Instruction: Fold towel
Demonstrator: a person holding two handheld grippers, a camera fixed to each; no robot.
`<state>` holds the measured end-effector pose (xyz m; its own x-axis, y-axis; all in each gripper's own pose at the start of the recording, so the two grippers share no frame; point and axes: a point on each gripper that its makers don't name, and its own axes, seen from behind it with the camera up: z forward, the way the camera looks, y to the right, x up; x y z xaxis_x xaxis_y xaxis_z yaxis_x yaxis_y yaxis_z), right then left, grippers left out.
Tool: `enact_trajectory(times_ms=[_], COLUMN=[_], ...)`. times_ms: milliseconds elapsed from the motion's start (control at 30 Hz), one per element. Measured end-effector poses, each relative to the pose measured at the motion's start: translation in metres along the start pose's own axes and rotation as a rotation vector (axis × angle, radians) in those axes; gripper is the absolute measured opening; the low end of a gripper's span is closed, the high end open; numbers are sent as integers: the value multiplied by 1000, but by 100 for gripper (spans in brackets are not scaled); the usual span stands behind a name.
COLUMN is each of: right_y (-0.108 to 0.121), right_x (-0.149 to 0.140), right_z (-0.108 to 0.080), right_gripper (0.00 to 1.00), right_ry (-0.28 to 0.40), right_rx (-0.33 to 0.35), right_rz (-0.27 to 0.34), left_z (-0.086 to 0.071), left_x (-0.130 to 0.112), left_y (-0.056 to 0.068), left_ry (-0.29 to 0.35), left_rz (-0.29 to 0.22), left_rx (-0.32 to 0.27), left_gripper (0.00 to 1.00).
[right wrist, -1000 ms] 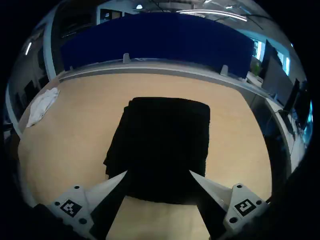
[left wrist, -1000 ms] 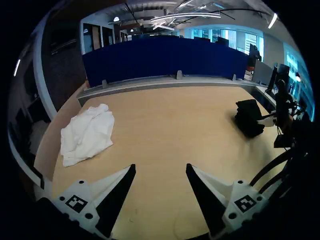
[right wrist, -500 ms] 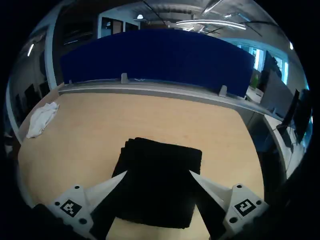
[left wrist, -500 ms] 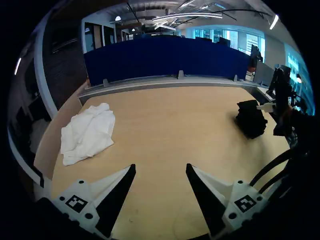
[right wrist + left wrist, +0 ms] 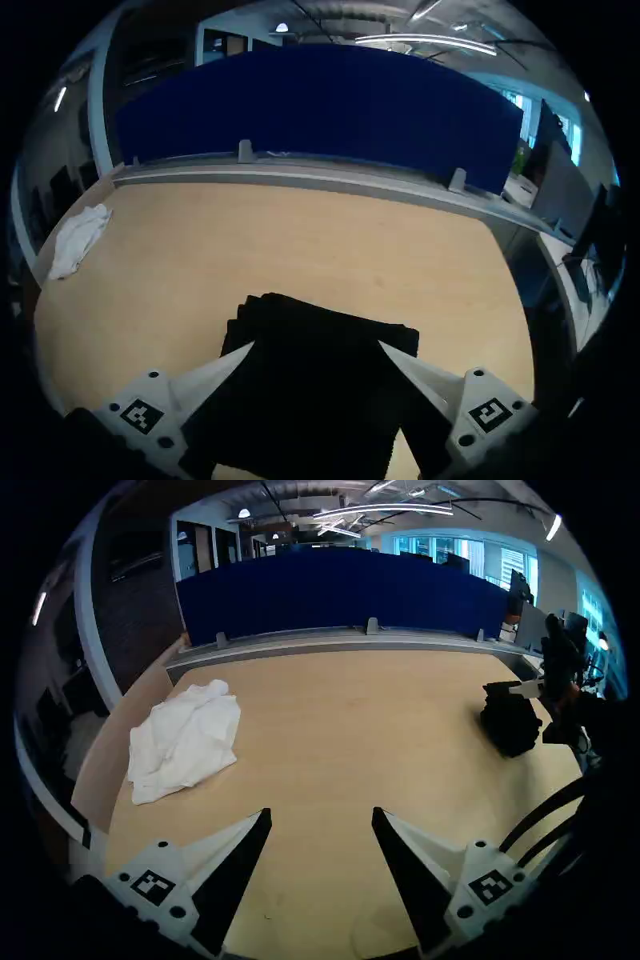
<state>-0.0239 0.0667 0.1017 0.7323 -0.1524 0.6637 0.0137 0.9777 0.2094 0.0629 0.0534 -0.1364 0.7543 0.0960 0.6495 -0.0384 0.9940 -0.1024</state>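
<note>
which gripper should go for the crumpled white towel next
Left, likely. The left gripper is open, with the white towel close ahead; the right gripper hangs over the folded black towel, the white one far across the table.

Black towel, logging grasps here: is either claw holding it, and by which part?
Nothing is held: the right claw hangs open over the black towel, the left claw open above the table.

My R gripper point(image 5: 318, 344) has pulled back: black towel stack point(image 5: 320, 392) slid from mid-frame to low btwn its fingers, more desk point(image 5: 280, 240) showing beyond. In the left gripper view, white towel point(image 5: 184, 740) shifted slightly right.
</note>
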Motion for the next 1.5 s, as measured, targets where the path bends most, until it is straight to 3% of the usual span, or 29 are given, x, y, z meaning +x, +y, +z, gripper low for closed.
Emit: enact_trajectory(times_ms=[300, 500, 700, 1033, 1233, 1500], right_y=[4, 2, -5, -13, -30, -61], right_x=[-7, 3, 19, 16, 11, 6], right_z=[20, 9, -24, -56, -91, -147], right_gripper=[100, 100, 100, 100, 100, 100], right_ry=[-23, 3, 73, 104, 170, 305], right_rx=[6, 9, 0, -16, -27, -36], right_rz=[24, 43, 41, 36, 52, 93], left_z=[-5, -7, -5, -6, -9, -7], left_x=[-4, -5, -2, 4, 10, 24], left_y=[-5, -4, -3, -1, -4, -4], left_ry=[-5, -2, 14, 40, 63, 109], left_rz=[-9, -14, -17, -11, -10, -25], left_rx=[21, 19, 10, -9, -21, -44], left_gripper=[93, 93, 93, 93, 93, 93])
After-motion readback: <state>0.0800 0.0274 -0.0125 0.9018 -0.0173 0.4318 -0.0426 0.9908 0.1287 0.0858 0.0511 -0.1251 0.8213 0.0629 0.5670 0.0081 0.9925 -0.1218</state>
